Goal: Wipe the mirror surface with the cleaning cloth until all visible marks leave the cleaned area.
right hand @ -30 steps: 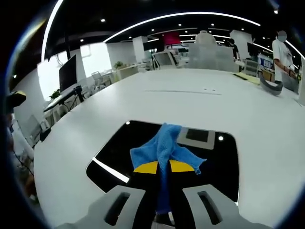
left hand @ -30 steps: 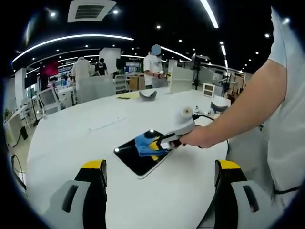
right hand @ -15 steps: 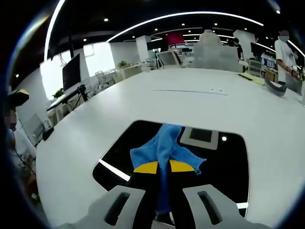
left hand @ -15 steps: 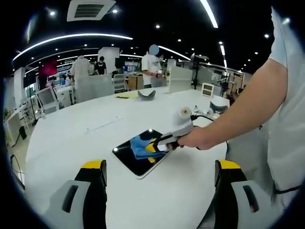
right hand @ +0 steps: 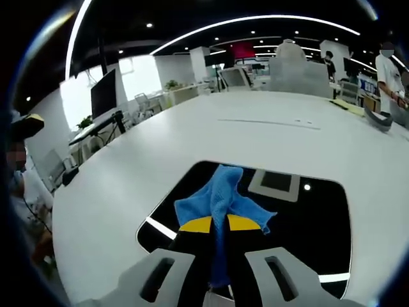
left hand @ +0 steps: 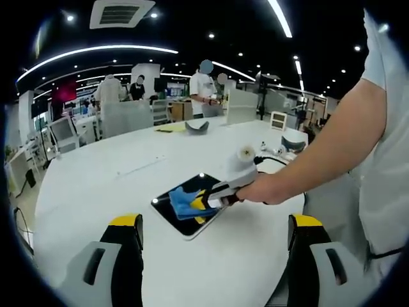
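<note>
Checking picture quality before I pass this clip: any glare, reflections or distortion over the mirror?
Right gripper view: the mirror reads almost black, reflecting the dark ceiling, a vent panel, a small lamp dot and bright strip lights; the cloth in the right gripper stays sharp. Left gripper view: fisheye bends the table edge; the mirror is small, with one bright glint.

A large white bench [left hand: 96, 185] stood in an open office under long curved ceiling lights [left hand: 96, 51] and a square ceiling vent [left hand: 121, 13]. At its far side lay a yellow sheet [left hand: 171, 128] beside a grey curved object [left hand: 198, 126], with several people [left hand: 204, 89] standing beyond. In the right gripper view a dark monitor [right hand: 105, 93] stood off to the left near office chairs [right hand: 137, 102].
</note>
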Available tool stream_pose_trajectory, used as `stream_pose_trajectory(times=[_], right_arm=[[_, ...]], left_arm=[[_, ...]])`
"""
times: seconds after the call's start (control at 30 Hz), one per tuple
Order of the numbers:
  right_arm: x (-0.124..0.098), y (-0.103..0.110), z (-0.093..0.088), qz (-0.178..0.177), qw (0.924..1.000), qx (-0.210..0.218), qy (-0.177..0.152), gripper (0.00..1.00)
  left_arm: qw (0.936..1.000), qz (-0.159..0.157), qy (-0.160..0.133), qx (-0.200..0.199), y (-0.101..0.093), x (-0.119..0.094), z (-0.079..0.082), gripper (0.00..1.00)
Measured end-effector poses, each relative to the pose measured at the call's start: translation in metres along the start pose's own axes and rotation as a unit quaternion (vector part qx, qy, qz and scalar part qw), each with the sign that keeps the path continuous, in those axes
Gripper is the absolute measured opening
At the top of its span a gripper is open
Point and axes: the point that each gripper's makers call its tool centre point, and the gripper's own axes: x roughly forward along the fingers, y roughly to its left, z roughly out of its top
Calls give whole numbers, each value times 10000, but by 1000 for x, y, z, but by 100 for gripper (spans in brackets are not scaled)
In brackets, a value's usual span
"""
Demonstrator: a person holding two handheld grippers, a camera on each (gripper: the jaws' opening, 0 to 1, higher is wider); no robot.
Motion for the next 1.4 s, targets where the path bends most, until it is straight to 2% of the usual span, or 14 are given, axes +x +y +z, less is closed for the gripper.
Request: stream_pose_trajectory(times=[0.53,1.4], right_arm=[[7,25,1,281,9995,-119,44,2],[14,51,1,582,9980,-228,82,2]], left_arm=[[10000,-12,13,18,0,1,1,95],[10000,-41,31,22,0,1,-2,94]])
